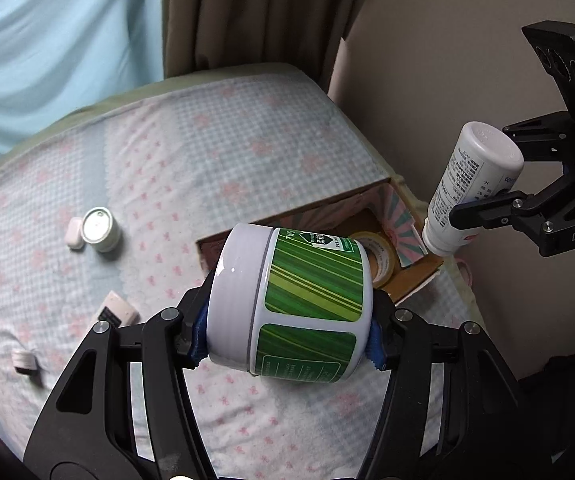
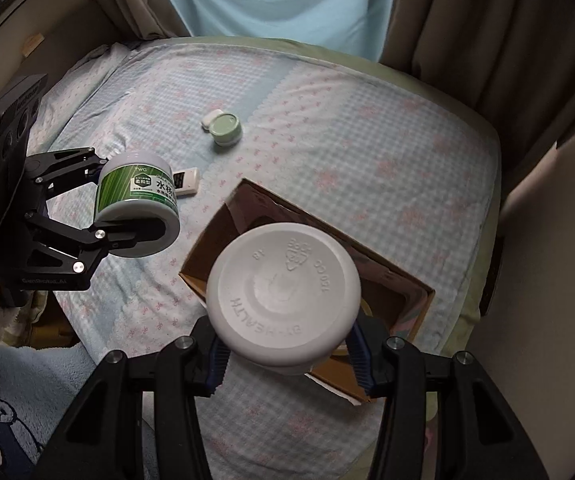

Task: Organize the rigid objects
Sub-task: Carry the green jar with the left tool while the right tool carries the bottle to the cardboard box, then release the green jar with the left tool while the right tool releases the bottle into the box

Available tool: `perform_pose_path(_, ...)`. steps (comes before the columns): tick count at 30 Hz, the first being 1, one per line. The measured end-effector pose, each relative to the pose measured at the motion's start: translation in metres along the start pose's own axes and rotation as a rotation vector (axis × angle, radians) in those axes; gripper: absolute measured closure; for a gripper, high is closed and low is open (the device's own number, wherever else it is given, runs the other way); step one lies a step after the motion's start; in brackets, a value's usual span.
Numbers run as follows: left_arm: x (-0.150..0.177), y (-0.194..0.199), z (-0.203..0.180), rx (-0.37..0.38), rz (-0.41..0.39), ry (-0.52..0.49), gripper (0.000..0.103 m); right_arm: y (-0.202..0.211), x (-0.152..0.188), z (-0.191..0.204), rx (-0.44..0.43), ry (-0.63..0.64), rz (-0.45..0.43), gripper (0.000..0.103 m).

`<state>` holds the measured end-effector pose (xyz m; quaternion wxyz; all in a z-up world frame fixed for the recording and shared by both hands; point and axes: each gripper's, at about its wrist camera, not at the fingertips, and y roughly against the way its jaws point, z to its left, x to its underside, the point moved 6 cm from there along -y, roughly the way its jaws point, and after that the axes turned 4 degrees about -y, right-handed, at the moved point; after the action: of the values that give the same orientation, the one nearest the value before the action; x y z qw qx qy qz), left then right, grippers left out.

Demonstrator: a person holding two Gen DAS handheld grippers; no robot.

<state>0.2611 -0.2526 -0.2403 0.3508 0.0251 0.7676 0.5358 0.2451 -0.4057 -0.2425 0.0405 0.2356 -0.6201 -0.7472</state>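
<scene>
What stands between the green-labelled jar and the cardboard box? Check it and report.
Nothing visible. The left gripper holds the green-labelled jar in the air beside the open cardboard box, with only bare bedspread between them. A tape roll already lies inside. The right gripper holds a white bottle over the box.

A squat white plastic jar with a green striped label [image 1: 293, 304] hangs tilted on its side above the bed, near the open brown cardboard box [image 2: 415, 300]. A tall white plastic bottle with printed text [image 1: 469, 190] hangs cap-down, tilted, at the box's right end.
</scene>
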Motion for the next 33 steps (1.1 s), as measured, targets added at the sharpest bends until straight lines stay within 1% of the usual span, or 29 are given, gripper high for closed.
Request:
perform_pose_path(7, 0.003, -0.066, -0.032, 0.033, 0.085, -0.059, 0.048, -0.039, 0.036, -0.054, 0.016, -0.110, 0.066, 0.057)
perform_pose_path(12, 0.010, -0.122, -0.039, 0.052, 0.149, -0.093, 0.048, -0.079, 0.059, -0.076, 0.023, -0.164, 0.111, 0.057)
perform_pose_path(17, 0.021, -0.165, -0.049, 0.059, 0.205, -0.130, 0.048, -0.110, 0.074, -0.093, 0.014, -0.213, 0.149, 0.057)
perform_pose_path(21, 0.027, -0.183, -0.055, 0.051, 0.239, -0.161, 0.048, -0.125, 0.078, -0.101, -0.001, -0.241, 0.194, 0.056)
perform_pose_path(23, 0.027, -0.191, -0.058, 0.014, 0.253, -0.193, 0.048, -0.131, 0.078, -0.102, -0.009, -0.241, 0.221, 0.056)
perform_pose_path(24, 0.027, -0.192, -0.060, -0.001, 0.253, -0.213, 0.045, -0.134, 0.078, -0.104, -0.001, -0.238, 0.222, 0.055)
perform_pose_path(25, 0.027, -0.191, -0.063, -0.010, 0.244, -0.234, 0.022, -0.134, 0.076, -0.107, 0.019, -0.246, 0.210, 0.042)
perform_pose_path(26, 0.026, -0.188, -0.065, -0.023, 0.231, -0.254, 0.003, -0.131, 0.073, -0.108, 0.002, -0.268, 0.183, 0.035)
perform_pose_path(27, 0.024, -0.184, -0.065, -0.029, 0.210, -0.270, 0.000, -0.128, 0.071, -0.110, -0.026, -0.299, 0.151, 0.004)
perform_pose_path(28, 0.025, -0.181, -0.067, -0.024, 0.198, -0.279, 0.000, -0.124, 0.068, -0.112, -0.028, -0.330, 0.115, 0.000)
perform_pose_path(31, 0.029, -0.175, -0.066, -0.038, 0.192, -0.293, 0.000, -0.113, 0.065, -0.117, -0.014, -0.377, 0.030, 0.000)
perform_pose_path(33, 0.034, -0.173, -0.061, -0.046, 0.196, -0.283, 0.000, -0.112, 0.066, -0.117, -0.009, -0.390, 0.014, 0.000)
